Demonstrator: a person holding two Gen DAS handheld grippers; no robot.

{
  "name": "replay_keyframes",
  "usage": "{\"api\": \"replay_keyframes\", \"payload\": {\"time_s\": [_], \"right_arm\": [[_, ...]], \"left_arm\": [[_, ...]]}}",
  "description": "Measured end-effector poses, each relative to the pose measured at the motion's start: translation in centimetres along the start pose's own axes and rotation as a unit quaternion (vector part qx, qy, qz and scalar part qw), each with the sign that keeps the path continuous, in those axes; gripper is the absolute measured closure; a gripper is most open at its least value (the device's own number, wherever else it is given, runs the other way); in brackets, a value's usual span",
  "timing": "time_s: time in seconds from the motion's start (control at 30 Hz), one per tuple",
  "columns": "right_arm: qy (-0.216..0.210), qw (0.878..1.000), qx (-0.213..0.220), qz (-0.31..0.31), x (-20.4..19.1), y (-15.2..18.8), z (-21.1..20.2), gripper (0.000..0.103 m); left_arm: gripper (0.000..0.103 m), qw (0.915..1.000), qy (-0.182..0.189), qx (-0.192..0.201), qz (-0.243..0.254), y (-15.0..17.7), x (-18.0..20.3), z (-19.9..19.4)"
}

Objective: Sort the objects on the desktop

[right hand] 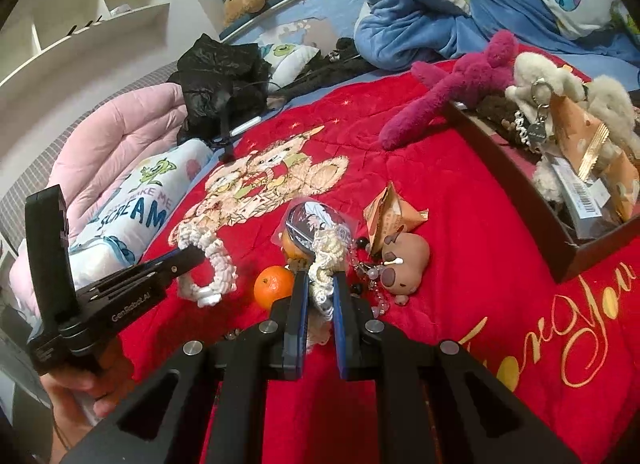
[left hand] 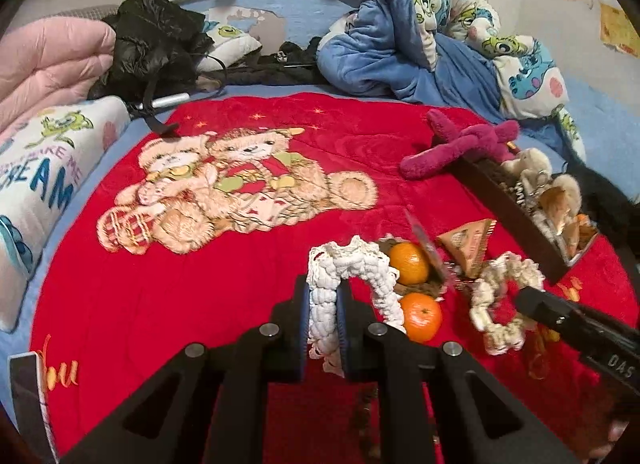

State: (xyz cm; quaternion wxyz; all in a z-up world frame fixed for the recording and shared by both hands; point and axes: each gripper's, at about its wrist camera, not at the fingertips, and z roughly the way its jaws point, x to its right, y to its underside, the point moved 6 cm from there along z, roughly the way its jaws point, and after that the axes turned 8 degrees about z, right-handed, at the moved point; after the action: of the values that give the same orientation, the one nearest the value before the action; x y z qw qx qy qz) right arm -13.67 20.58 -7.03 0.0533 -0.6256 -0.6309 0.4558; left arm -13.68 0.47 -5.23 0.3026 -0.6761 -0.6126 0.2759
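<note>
Scrunchie (left hand: 324, 296) pinched in left claw (left hand: 325, 304); right claw (right hand: 320, 284) clamps another scrunchie (right hand: 326, 264).

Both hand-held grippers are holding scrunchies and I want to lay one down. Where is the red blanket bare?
Bare: the wide red blanket left of the left hand-held gripper, below the printed teddy bears. Crowded: around the two oranges, orange snack packet and brown capybara toy, up to the full dark brown tray.

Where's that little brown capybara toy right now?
In the right wrist view the capybara toy lies on the red blanket, right of centre, beside the bead bracelet and below an orange snack packet.
</note>
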Motion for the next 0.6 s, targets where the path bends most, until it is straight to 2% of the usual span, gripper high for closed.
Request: {"api": "replay_keyframes", "payload": {"time_s": [0.23, 0.6], "right_arm": [[0.01, 1.0, 0.012, 0.01, 0.3, -0.2, -1.2, 0.091], [0.026, 0.999, 0.032, 0.014, 1.0, -0.2, -4.1, 0.091]], "left_arm": [[0.09, 0.9996, 0.019, 0.012, 0.017, 0.0, 2.8, -1.6], [0.09, 0.9966, 0.059, 0.02, 0.055, 0.1, 9.8, -3.0]]}}
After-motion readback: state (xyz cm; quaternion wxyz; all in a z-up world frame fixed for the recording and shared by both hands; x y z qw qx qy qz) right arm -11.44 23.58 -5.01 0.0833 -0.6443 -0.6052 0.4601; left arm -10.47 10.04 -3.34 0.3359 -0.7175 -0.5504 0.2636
